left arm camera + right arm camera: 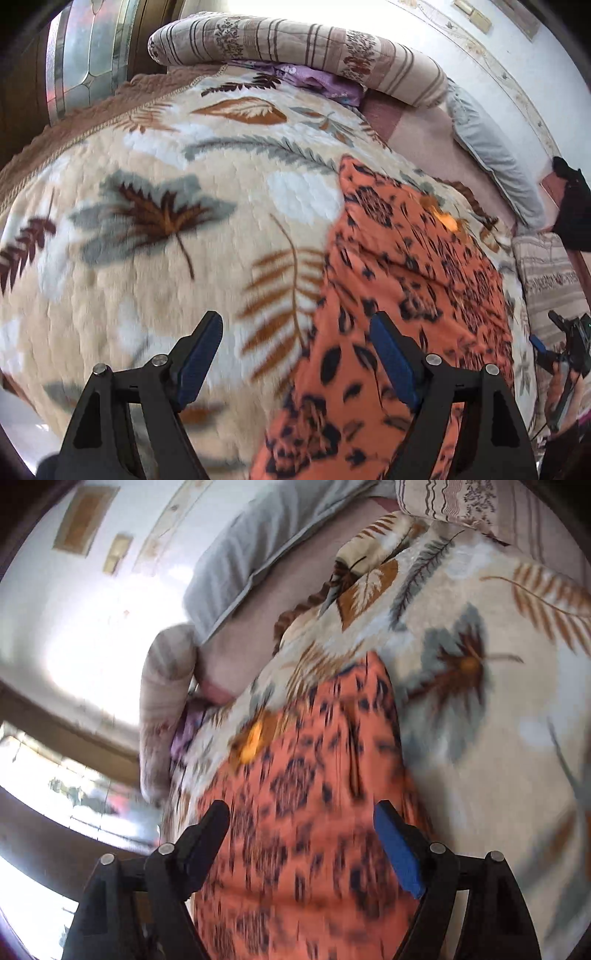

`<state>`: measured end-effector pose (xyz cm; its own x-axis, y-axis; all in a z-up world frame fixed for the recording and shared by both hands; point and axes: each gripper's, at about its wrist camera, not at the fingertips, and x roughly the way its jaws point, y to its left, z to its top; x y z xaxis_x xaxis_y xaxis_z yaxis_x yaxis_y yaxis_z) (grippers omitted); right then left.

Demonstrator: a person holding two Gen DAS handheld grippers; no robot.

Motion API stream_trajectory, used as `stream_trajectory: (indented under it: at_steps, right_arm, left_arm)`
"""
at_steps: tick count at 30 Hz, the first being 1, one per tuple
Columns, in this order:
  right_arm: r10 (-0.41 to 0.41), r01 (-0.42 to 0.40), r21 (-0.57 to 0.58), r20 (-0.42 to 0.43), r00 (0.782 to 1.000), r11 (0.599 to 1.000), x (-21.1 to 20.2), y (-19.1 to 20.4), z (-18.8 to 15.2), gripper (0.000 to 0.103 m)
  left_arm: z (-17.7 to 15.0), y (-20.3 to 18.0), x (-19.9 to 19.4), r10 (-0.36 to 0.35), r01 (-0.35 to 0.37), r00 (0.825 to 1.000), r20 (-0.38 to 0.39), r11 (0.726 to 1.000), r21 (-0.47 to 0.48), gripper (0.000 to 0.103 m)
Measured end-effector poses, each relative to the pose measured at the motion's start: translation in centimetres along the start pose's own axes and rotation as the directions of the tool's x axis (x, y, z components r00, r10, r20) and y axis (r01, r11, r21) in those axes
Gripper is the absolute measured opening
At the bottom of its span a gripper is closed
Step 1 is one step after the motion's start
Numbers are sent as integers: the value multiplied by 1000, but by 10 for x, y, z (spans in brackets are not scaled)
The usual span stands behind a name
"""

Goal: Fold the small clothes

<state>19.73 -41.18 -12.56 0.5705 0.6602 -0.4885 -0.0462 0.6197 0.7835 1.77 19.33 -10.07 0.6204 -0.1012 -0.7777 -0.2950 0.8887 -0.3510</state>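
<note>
An orange garment (406,258) with a dark flower print lies spread on a cream blanket (147,184) patterned with leaves. My left gripper (295,325) hovers over the garment's left edge, open, with only blanket and cloth seen below the gap. In the right wrist view the same garment (303,775) runs up the middle of the blanket (480,738). My right gripper (301,812) is open above it, and nothing is pinched between its blue pads (399,853). Both views are blurred. A blue pad (537,343) of the right gripper shows at the left wrist view's right edge.
A rolled striped quilt (295,40) lies along the far end of the bed over a purple cloth (325,79). A grey pillow (491,147) rests by the white wall. A glass panel (88,55) stands at the far left, and a striped cushion (550,280) at right.
</note>
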Motion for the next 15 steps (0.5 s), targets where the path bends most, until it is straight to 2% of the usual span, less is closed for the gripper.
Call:
stream_trajectory:
  at_steps: [1,3,5,8,10,12,15]
  right_arm:
    - [-9,9,-17,-24,1000,1000,-13,-3,-16,84]
    - [-78,73,-62,-95,992,995,-33,-10,-51,85]
    - [-120,114,-58,-125,985,992,-48,-27,-76,85]
    - [-129,139,42,-178,976,989,-64,-57,-108,85]
    - [-92,113,98,-200,975,989,-67,-71,-124,85]
    - [-105,136,123,-234,967,983,-62,-82,-133,85]
    - [-72,104,129,-230,971,986,-62,-82,-139,85]
  left_arm:
    - [-10,0,-3,-13,13,1000,-11,1000,11,82]
    - [-29,1,-7,-23,24,999,-47,999,25,82]
    - [-44,7,-11,-37,39,996,-76,999,21,82]
    - [-60,16,-13,-43,41,991,-123,999,-13,82]
    - [-68,18,-11,-52,50,987,-155,999,-17,82]
    - [-74,18,-9,-45,46,987,-157,999,5,82]
    - [-76,13,-15,-48,52,985,-168,998,19,82]
